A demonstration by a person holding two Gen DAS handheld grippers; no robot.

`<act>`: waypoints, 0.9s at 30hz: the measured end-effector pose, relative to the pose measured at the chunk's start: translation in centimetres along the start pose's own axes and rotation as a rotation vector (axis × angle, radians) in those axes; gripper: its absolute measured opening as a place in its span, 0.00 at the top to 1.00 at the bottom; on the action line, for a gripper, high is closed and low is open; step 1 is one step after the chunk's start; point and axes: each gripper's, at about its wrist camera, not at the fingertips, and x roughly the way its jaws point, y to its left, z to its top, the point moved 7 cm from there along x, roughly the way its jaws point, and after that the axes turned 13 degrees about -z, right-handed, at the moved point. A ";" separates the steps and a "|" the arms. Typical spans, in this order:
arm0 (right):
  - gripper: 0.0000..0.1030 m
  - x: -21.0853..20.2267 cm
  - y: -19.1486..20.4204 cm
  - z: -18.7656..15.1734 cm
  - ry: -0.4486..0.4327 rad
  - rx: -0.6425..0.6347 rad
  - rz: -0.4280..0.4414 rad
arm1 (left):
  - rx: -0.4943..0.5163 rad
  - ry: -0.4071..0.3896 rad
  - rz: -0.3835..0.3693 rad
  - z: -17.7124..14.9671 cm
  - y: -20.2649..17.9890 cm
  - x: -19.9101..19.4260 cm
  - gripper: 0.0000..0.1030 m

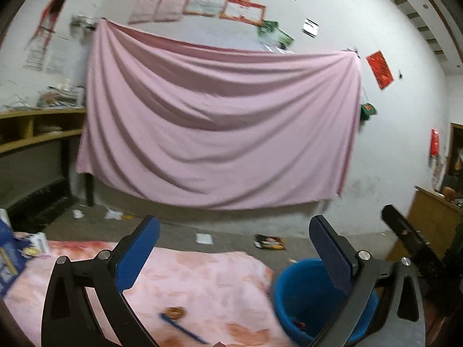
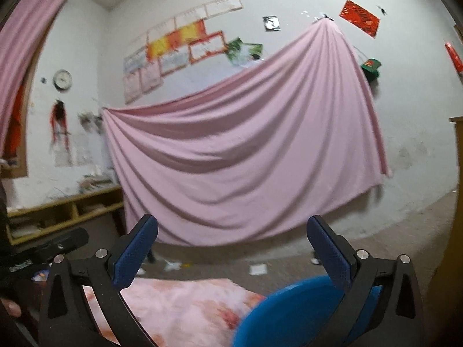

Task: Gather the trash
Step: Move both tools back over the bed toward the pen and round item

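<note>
A blue bucket (image 1: 301, 297) stands at the right end of a pink-covered table (image 1: 208, 283); something small and red lies in its bottom. It also shows in the right wrist view (image 2: 277, 315). A small brown round thing (image 1: 174, 313) and a blue pen (image 1: 181, 327) lie on the cover. My left gripper (image 1: 233, 245) is open and empty, raised above the table. My right gripper (image 2: 231, 248) is open and empty above the table and bucket. The right gripper's body (image 1: 405, 231) shows at the right of the left wrist view.
Paper scraps (image 1: 204, 237) and a dark wrapper (image 1: 269, 242) lie on the floor beyond the table. A pink sheet (image 1: 220, 124) hangs on the wall. A blue box (image 1: 8, 257) sits at the table's left end. Wooden shelves (image 1: 34, 127) stand left, a cabinet (image 1: 434, 222) right.
</note>
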 end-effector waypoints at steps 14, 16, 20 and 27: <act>0.00 -1.4 9.5 -1.9 -0.120 -0.193 0.154 | 0.064 -0.120 0.167 0.4 7.3 -7.6 0.02; 0.00 -1.0 10.6 -2.7 -0.101 -0.231 0.154 | 0.073 -0.108 0.182 -0.1 8.1 -7.9 0.02; 0.00 0.8 12.5 -4.9 0.002 -0.291 0.184 | 0.084 -0.060 0.211 -1.5 9.6 -7.4 0.02; 0.04 3.7 14.3 -9.5 0.253 -0.352 0.238 | 0.030 0.047 0.233 -4.4 12.3 -5.9 0.02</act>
